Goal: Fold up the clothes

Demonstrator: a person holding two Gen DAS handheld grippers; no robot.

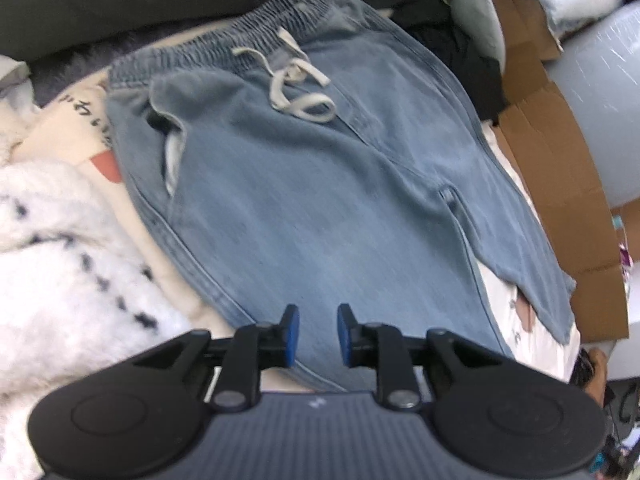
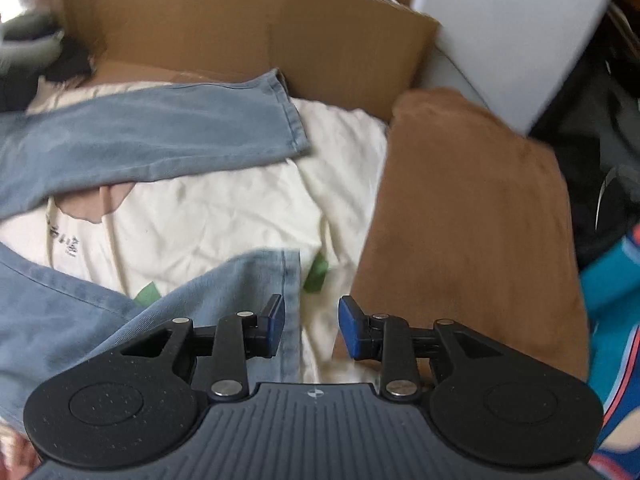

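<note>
Filling the centre of the left wrist view, light-blue denim trousers lie flat, waistband and white drawstring toward the top; the left gripper hangs over them, jaws narrowly parted, gripping nothing. In the right wrist view, the right gripper stands moderately open and empty above a trouser-leg hem at lower centre; the other leg crosses the upper left on a cream sheet; a brown cloth lies right.

A cream printed sheet covers the surface. Light blue jeans lie flat on it, legs spread apart. A brown cloth lies beside the jeans' hems, and flattened cardboard borders the sheet's far edge.
</note>
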